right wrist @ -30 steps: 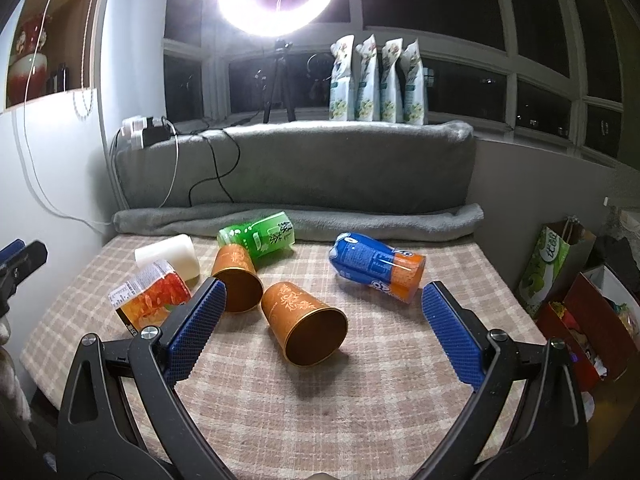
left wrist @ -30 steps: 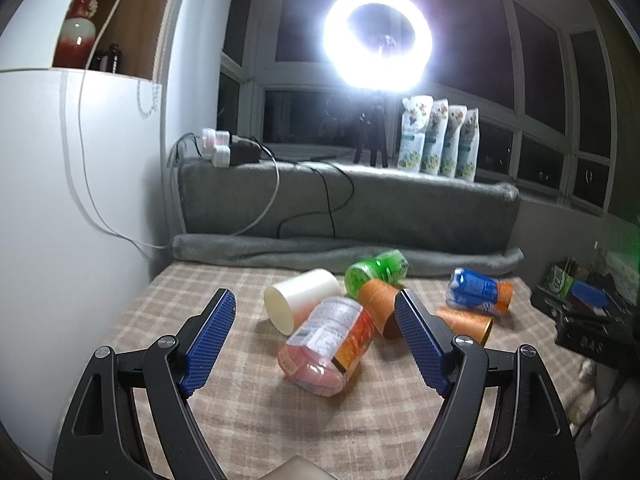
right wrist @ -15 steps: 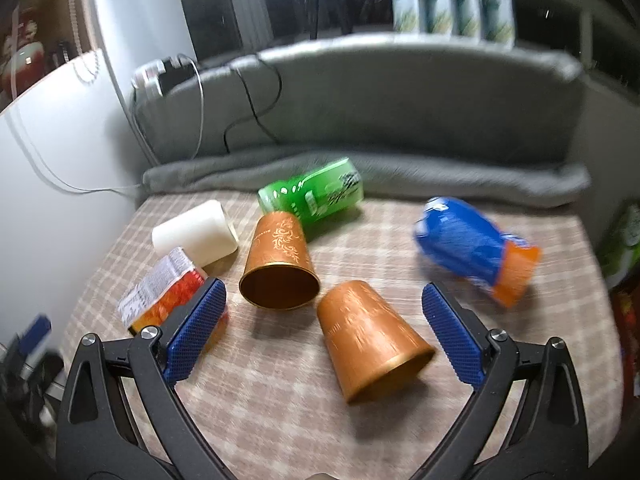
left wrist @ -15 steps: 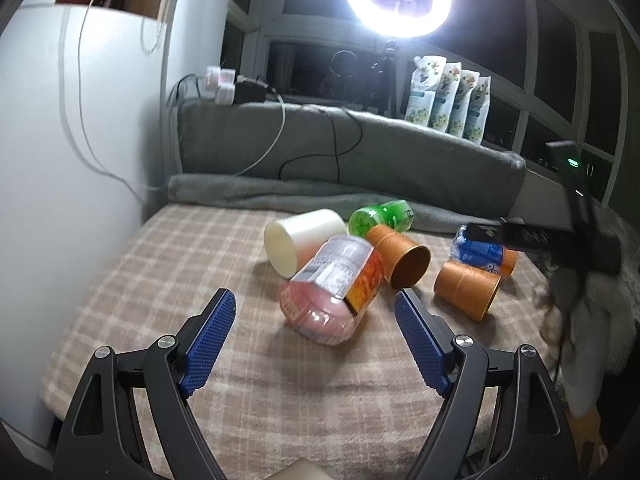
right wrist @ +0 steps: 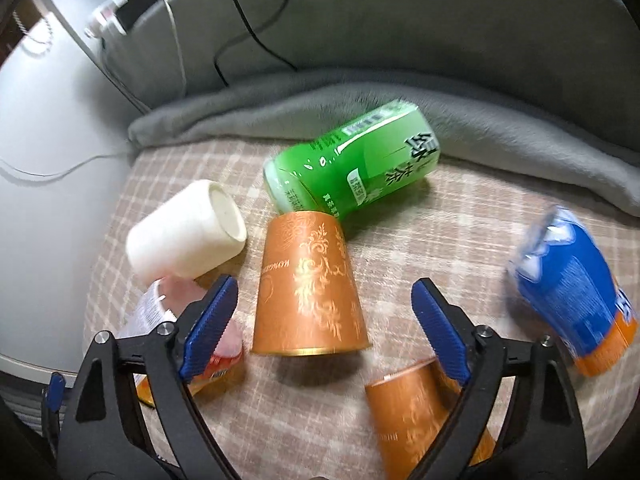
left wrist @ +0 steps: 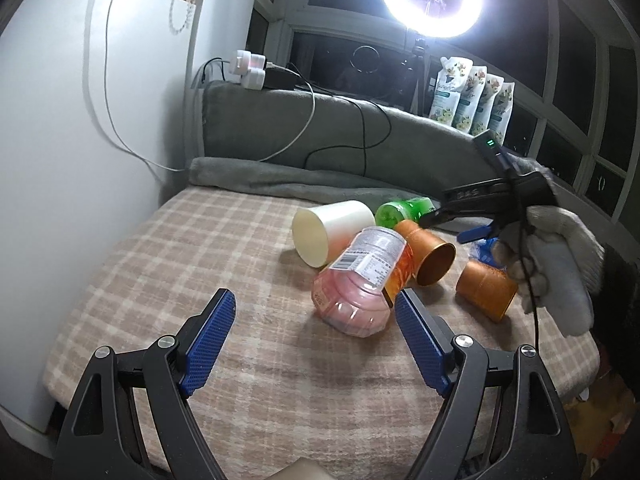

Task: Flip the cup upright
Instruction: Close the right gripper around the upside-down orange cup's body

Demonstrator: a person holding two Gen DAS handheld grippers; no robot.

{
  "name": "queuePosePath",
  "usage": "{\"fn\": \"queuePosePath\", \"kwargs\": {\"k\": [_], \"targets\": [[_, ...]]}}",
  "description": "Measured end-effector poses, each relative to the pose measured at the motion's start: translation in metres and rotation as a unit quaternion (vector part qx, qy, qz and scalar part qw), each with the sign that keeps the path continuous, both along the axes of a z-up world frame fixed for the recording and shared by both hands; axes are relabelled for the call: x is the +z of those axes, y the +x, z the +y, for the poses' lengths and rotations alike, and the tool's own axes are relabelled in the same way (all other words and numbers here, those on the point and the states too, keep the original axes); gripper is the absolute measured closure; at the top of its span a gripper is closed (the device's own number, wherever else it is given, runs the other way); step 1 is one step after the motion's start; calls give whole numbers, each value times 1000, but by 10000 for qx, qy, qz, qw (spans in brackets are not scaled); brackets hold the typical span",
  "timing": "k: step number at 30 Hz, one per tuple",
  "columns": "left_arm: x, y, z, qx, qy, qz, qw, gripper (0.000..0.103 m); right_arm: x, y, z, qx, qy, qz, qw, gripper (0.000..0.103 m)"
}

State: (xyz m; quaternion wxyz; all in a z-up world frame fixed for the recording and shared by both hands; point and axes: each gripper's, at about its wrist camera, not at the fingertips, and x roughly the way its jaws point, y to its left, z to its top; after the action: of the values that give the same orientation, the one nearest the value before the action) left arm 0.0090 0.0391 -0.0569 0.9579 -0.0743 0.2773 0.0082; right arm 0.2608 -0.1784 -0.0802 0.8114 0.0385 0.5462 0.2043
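Right wrist view: the right gripper (right wrist: 324, 326) hung with fingers spread wide, holding nothing. An orange cup (right wrist: 310, 290) lay on its side between the fingertips (mouth toward the camera), its base touching a green can (right wrist: 356, 168). Left wrist view: the left gripper (left wrist: 316, 344), fingers likewise apart, faced a pink bottle (left wrist: 360, 280) just beyond its right fingertip.

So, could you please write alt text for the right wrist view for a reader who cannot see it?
The open right gripper frames an orange cup lying on its side on a checked cloth. A green can, a white cup and a blue bottle also lie there, with a second orange cup nearest the camera.
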Motion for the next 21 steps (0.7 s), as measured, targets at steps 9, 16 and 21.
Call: {"fn": "queuePosePath", "kwargs": {"k": [9, 16, 21], "targets": [[0, 2, 5, 92, -36, -28, 9999, 21, -19, 19, 17, 204, -90, 464, 9987, 21], [1, 1, 6, 120, -1, -47, 9999, 21, -29, 23, 29, 358, -133, 677, 9970, 37], [3, 1, 8, 143, 16, -60, 9999, 21, -31, 24, 40, 419, -188, 654, 9968, 38]]}}
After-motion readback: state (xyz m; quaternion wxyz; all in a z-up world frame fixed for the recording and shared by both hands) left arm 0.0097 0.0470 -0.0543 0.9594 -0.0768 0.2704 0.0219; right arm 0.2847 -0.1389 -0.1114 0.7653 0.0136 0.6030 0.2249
